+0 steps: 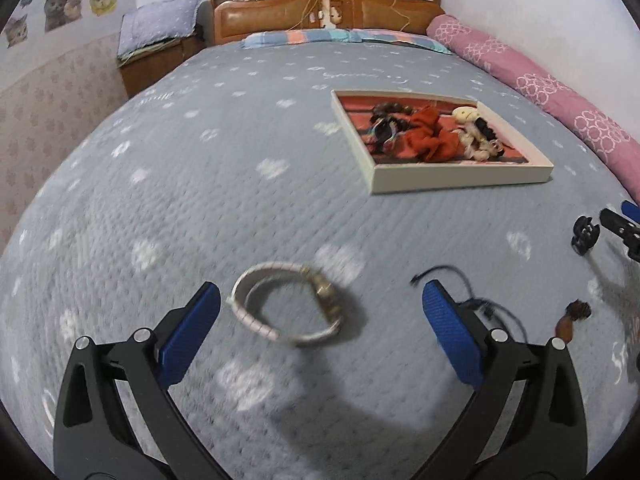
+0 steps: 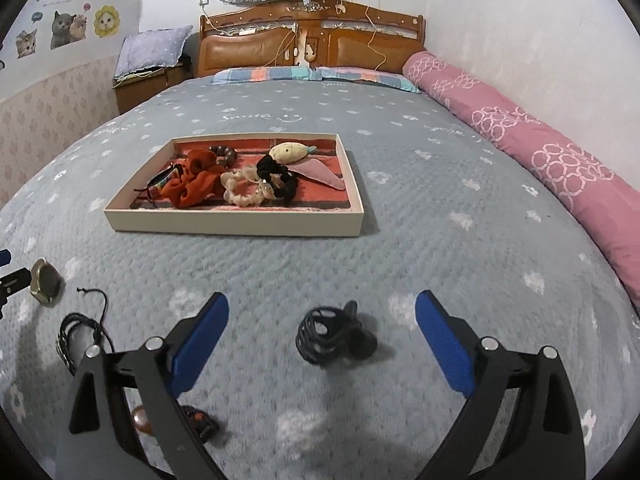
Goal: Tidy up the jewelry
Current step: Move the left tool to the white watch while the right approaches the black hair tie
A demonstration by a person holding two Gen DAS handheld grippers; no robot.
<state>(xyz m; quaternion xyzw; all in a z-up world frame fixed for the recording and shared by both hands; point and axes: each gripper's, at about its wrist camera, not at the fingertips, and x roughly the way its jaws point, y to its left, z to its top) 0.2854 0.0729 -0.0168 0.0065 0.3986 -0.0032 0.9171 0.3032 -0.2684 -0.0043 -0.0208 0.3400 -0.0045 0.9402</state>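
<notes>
Wristwatch (image 1: 290, 304) with pale band and gold case, lying on the grey bedspread (image 1: 240, 152) low in the left wrist frame, between the spread fingers of the left claw (image 1: 320, 332), untouched. Black hair claw clip (image 2: 332, 334) likewise low centre in the right wrist frame, framed by the released right claw (image 2: 322, 340). Tray (image 2: 236, 224) of scrunchies and beads waiting at upper left. Likely trouble: soft quilt giving under a pinch, band slipping sideways, or black cord (image 2: 86, 326) nearby getting snagged.
</notes>
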